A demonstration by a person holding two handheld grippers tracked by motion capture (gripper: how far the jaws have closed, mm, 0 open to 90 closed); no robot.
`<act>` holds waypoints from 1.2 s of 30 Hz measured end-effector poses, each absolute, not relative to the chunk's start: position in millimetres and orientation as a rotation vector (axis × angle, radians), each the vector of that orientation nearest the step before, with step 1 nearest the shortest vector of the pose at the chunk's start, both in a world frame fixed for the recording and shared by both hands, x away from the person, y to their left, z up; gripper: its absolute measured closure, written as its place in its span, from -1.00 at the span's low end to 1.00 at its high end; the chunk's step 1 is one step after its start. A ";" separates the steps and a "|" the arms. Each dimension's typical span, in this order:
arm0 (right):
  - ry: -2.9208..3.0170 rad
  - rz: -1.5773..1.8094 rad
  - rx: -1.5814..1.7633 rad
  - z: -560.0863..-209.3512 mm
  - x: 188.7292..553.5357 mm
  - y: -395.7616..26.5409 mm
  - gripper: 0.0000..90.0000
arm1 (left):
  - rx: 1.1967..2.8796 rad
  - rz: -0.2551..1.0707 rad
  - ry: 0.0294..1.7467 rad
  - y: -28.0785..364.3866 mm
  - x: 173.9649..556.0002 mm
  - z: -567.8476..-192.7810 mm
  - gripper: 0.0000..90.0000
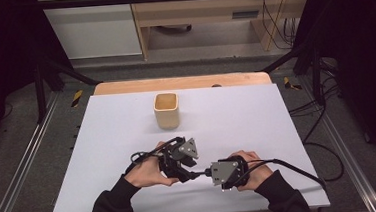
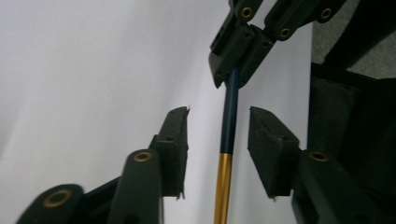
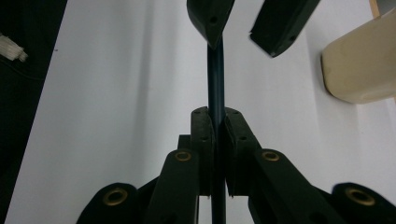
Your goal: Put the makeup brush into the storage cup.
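Right tongs [image 3: 214, 154]: clenched on a slim pen, pads pressed flat against its dark barrel from both sides; in the high view these tongs [image 1: 207, 173] sit in the person's right hand near the front edge of the desk, pointing toward the other hand.
Left tongs [image 2: 218, 144]: released; the pads stand apart on either side of the pen without touching it, a clear gap on each side. In the high view these tongs [image 1: 190, 172] face the right pair, tips almost meeting.
Pen [image 2: 229, 126]: a thin straight stick with a dark teal-blue barrel and a gold end section; whether it has a cap or tip I cannot tell.
Pen position: just above the white desk [image 1: 257, 116] between the two tongs, at the front middle; held by the right pair alone, its far part running between the left pads.
Pen axis: long axis runs across the desk from one hand to the other, roughly level, in line with both pairs of tongs; the gold end lies toward the left hand's side.
Cup [image 1: 166, 109]: a cream, square-mouthed, rounded container standing upright at mid-desk, well apart from the hands; its side shows in the right gripper view [image 3: 362, 70].
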State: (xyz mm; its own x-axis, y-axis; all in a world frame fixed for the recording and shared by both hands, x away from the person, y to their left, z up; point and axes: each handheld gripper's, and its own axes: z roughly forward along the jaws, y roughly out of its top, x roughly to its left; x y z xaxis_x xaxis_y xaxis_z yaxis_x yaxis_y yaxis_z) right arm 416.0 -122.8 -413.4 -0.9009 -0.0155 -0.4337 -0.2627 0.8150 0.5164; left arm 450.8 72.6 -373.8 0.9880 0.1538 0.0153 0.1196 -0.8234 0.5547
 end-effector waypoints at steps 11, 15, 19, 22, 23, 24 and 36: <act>2.591 0.832 -0.083 -410.1 425.7 -127.7 0.87 | 2.405 0.220 0.328 107.1 455.6 -370.9 -0.29; 2.591 0.840 -0.044 -409.8 428.8 -130.2 0.87 | 2.337 0.270 0.381 119.2 455.2 -373.1 -0.40; 2.588 0.842 -0.004 -409.6 430.4 -131.8 0.87 | 2.266 0.309 0.442 128.7 452.9 -376.1 -0.49; 2.589 0.843 0.030 -409.4 431.2 -133.2 0.87 | 2.223 0.330 0.481 134.7 451.5 -378.4 -0.51; 2.590 0.841 0.024 -408.9 432.1 -133.7 0.87 | 2.223 0.330 0.481 134.7 451.5 -378.4 -0.51; 2.583 0.847 0.038 -408.8 431.9 -133.8 0.87 | 2.193 0.333 0.507 137.9 450.2 -380.2 -0.52; 2.557 0.907 0.176 -408.9 434.6 -142.0 0.87 | 2.087 0.395 0.615 155.0 446.0 -388.1 -0.60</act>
State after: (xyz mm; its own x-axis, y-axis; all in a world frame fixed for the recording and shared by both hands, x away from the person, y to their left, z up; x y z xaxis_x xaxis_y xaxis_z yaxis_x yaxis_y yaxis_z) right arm 434.6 -142.0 -408.9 -0.9040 0.2530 -0.3445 -0.0207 0.7791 0.6265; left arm 446.0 155.0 -388.1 0.8254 0.5627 0.0458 0.2764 -0.4735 0.8363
